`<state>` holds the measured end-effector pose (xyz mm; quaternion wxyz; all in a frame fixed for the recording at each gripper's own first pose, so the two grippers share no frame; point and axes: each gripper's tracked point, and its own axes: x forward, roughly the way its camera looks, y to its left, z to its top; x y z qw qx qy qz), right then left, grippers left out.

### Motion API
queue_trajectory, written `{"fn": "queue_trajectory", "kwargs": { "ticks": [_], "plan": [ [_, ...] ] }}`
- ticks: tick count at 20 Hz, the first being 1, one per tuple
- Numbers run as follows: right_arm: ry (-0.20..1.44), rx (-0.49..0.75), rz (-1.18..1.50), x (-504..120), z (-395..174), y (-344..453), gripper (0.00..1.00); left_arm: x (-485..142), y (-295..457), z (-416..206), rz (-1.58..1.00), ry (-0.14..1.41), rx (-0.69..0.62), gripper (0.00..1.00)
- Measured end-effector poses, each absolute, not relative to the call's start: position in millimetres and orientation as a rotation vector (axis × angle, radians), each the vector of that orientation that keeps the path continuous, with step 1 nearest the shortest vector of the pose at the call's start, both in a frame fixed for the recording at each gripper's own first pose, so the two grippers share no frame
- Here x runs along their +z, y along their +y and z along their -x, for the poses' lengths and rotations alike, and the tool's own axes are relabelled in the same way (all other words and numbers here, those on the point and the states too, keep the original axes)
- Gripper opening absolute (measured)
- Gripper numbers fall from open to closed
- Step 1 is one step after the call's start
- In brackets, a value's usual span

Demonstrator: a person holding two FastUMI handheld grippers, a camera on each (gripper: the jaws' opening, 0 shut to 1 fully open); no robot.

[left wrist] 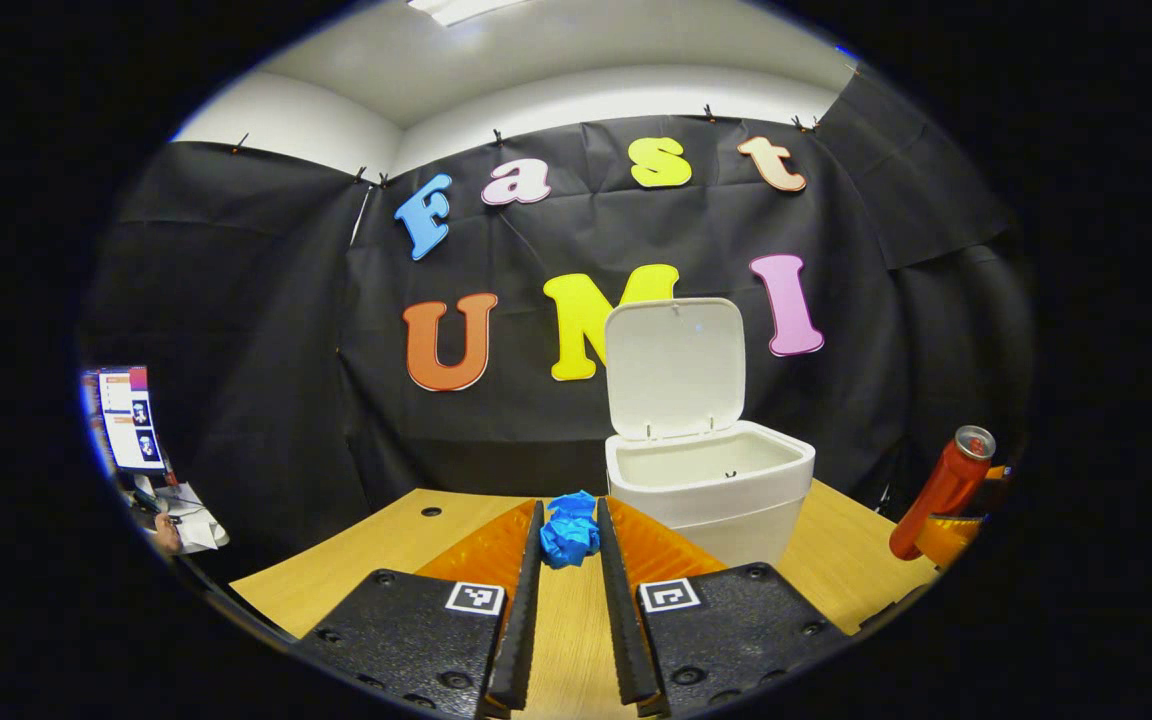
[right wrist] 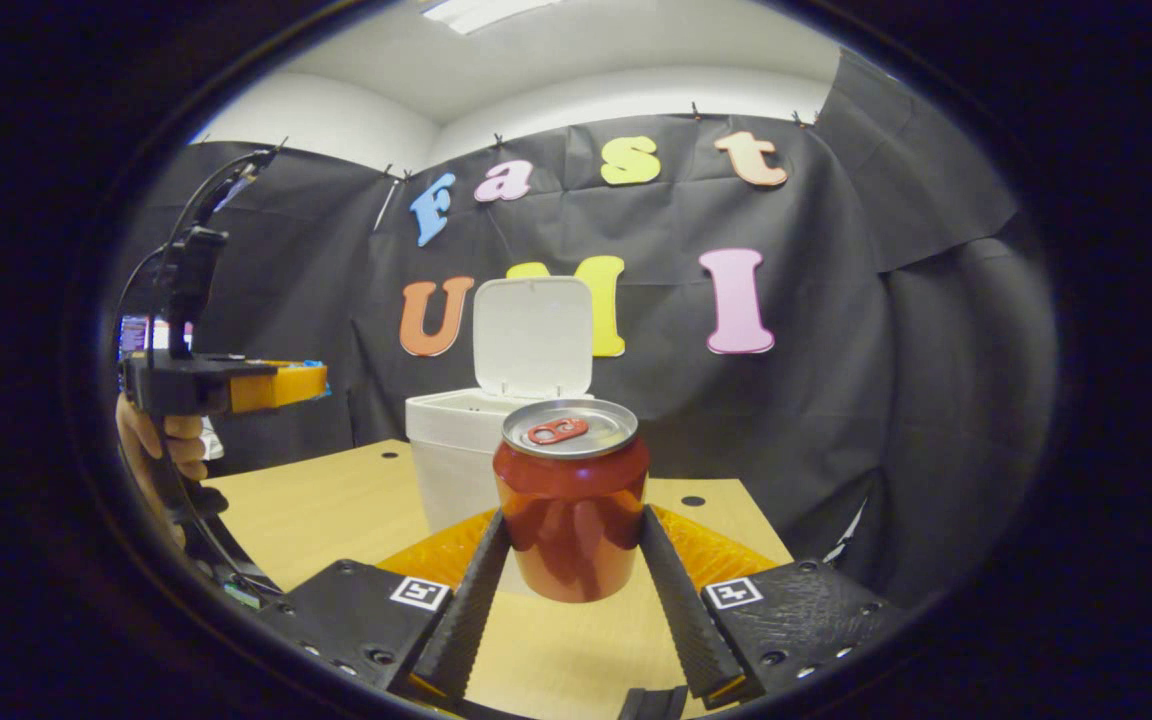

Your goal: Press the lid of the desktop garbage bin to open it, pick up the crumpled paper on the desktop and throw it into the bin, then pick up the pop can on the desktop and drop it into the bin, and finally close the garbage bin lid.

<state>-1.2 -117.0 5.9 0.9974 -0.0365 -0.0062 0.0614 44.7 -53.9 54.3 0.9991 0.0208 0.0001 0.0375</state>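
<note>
A crumpled wad of blue paper [left wrist: 570, 530] is pinched between the tips of the left gripper [left wrist: 570, 535], lifted clear of the light wooden desktop [left wrist: 376, 545]. Just ahead and slightly to the right of that gripper stands the white plastic desktop bin [left wrist: 711, 485], its hinged white lid [left wrist: 676, 365] raised upright. In the right gripper view, the red aluminium pop can [right wrist: 573, 510] is clamped upright between the two fingers of the right gripper [right wrist: 573, 545], with the bin directly behind it. In that view the left gripper [right wrist: 271, 385], held by a hand [right wrist: 161, 440], is seen off to the left. The paper could be dropped short of the opening if it is released before being carried over the rim. The raised lid could be knocked shut should either gripper brush it. The can, being smooth, might slip if tilted.
</note>
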Motion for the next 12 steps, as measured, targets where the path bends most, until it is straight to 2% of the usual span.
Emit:
{"fn": "queue_trajectory", "kwargs": {
  "ticks": [8,12],
  "plan": [
    [-0.027,0.087,0.08,6.7,-1.5,-130.2,0.77,139.2,-48.8,-79.9,-0.028,-0.139,0.111,0.35],
    [-0.018,0.081,0.072,2.7,-6.8,-127.4,0.77,154.5,-63.4,-118.8,-0.068,-0.139,0.116,0.32]
  ]
}}
